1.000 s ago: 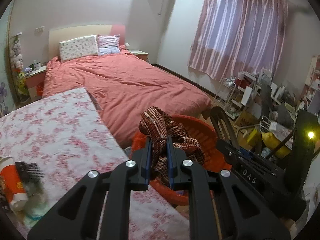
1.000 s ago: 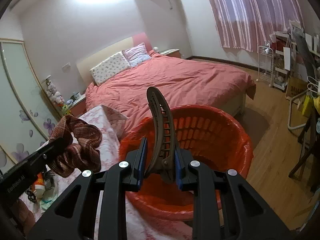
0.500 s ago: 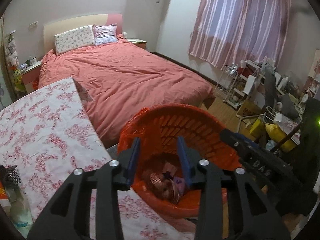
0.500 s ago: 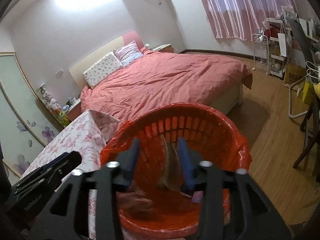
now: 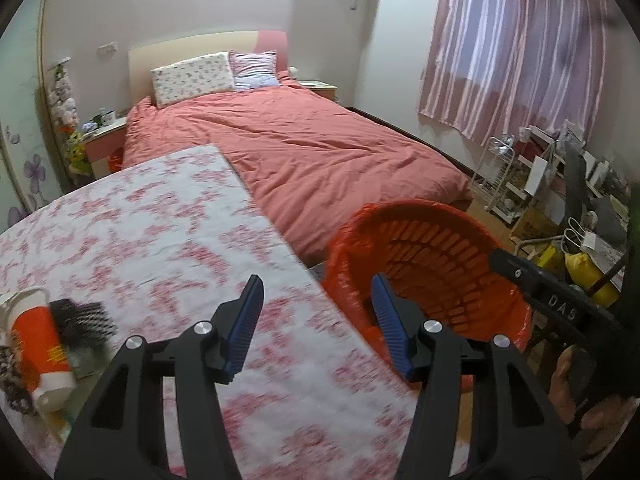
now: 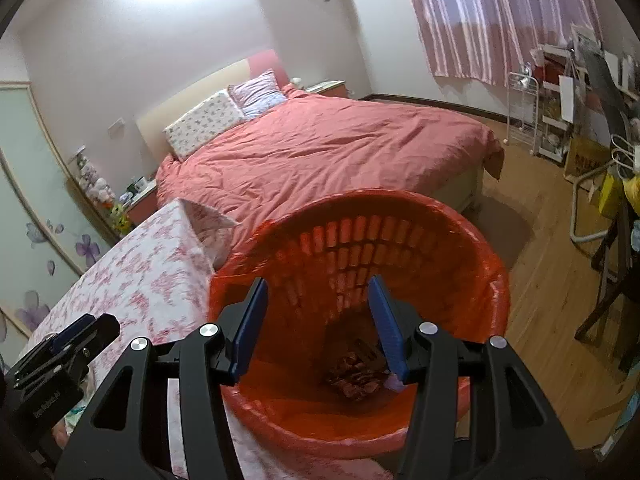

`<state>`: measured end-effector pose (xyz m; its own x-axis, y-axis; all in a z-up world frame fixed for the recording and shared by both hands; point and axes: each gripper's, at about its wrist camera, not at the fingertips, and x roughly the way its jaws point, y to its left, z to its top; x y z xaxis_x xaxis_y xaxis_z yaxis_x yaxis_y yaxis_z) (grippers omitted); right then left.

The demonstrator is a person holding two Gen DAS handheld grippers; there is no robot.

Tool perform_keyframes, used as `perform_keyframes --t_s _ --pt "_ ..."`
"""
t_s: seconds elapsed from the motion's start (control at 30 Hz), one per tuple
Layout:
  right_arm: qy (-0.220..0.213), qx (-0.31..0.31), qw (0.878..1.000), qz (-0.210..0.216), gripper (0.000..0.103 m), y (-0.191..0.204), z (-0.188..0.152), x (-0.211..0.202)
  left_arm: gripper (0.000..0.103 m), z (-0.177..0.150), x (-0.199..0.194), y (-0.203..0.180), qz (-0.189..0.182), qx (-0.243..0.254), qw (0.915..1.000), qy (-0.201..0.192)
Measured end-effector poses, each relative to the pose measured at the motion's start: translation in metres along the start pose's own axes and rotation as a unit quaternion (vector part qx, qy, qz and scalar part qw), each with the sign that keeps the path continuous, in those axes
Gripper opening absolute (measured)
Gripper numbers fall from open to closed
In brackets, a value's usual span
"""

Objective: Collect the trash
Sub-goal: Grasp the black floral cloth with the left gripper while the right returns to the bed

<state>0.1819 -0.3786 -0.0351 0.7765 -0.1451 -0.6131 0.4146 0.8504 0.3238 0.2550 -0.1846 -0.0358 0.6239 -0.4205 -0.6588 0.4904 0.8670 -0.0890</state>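
I am holding both my left gripper (image 5: 316,312) and right gripper (image 6: 316,320) wide and empty; the remaining trash, an orange-and-white plastic tube (image 5: 38,354) beside a black bristled hairbrush (image 5: 86,318), is lying on the floral tablecloth (image 5: 160,232), well apart from the orange slatted plastic basket (image 6: 400,208); I am judging the tube light, smooth and slippery, best pinched across its middle.

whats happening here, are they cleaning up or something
A person with a gripper in each hand is clearing items off the floral-cloth table into the orange basket. Both the left gripper and the right gripper are open and empty. A reddish striped item lies at the basket's bottom. An orange tube and a black hairbrush remain on the table.
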Motion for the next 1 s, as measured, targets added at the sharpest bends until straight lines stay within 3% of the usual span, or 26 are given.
perform_keyframes --t_s 0.43,0.73,0.87,1.0 --pt "0.008 -0.067 0.997 0.041 0.053 0.074 -0.015 -0.020 0.062 -0.030 -0.068 0.099 0.082 -0.060 0.9945 -0.023" --pt "0.028 -0.135 0.987 0.085 0.053 0.148 -0.045 -0.028 0.068 -0.072 -0.114 0.194 0.192 -0.113 0.9745 -0.024" --pt "0.035 -0.160 0.981 0.103 0.053 0.176 -0.059 -0.028 0.068 -0.092 -0.120 0.237 0.204 -0.162 0.9654 -0.006" --pt "0.045 -0.184 0.975 0.116 0.053 0.200 -0.072 -0.029 0.068 -0.104 -0.114 0.254 0.189 -0.182 0.9649 0.012"
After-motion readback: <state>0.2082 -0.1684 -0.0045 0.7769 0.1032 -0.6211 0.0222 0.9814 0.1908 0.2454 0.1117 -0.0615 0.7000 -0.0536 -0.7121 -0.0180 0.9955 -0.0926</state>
